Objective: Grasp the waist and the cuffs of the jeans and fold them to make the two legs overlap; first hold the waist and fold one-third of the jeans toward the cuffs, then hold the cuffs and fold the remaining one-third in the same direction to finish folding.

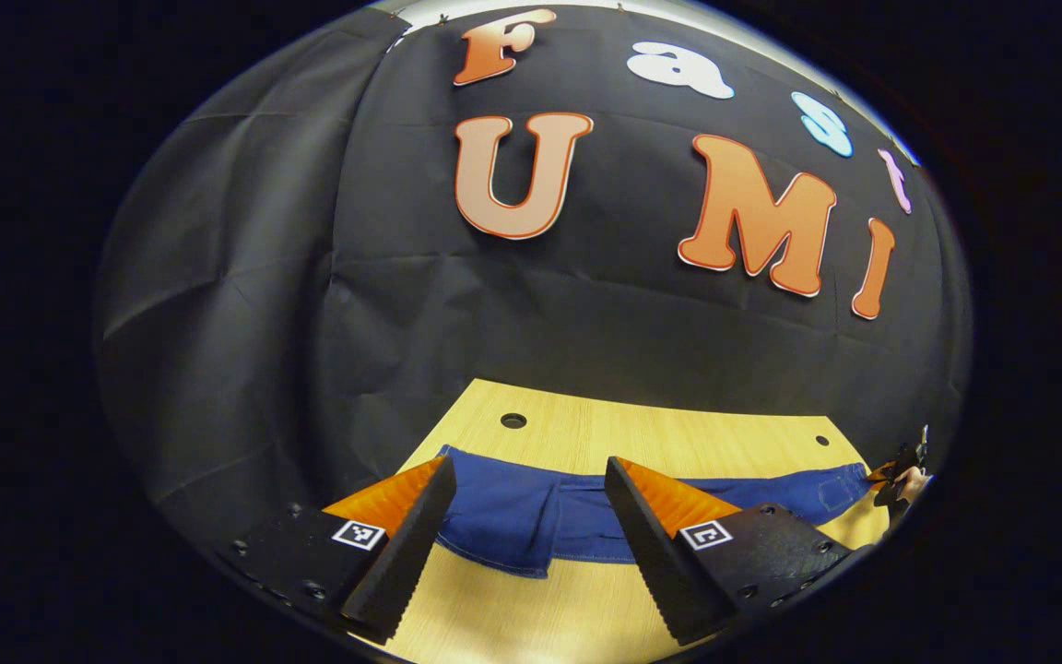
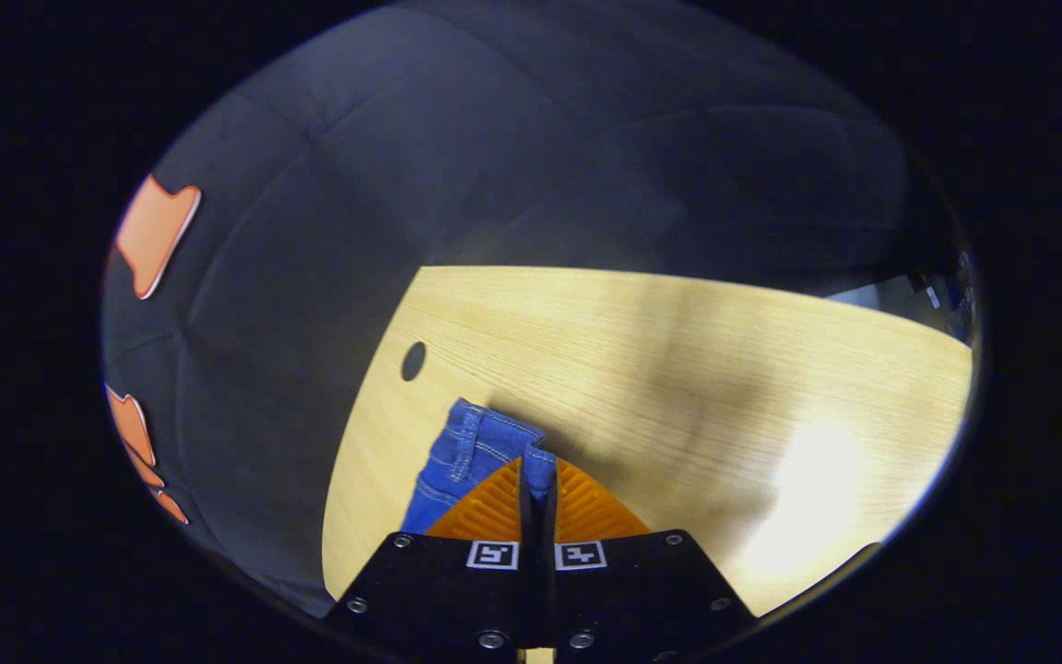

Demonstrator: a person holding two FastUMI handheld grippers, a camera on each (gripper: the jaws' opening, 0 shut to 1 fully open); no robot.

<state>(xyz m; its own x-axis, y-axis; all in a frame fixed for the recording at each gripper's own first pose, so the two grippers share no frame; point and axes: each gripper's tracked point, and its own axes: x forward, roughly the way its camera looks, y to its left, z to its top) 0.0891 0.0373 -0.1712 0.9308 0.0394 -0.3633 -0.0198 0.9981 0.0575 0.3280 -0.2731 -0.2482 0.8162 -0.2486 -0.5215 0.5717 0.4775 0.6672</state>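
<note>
Right gripper [image 2: 537,480] jaws pinch the jeans [image 2: 471,452]; left gripper [image 1: 531,484] jaws, spread wide, should close on denim ahead before lifting.

Dim booth, one hot glare patch on the bench

In the right gripper view, overhead light glares on the bench [image 2: 808,461] at its right end, a soft grey shadow just left of it; edges bow with fisheye distortion, the wall cloth [image 2: 513,138] looks soft.
</note>
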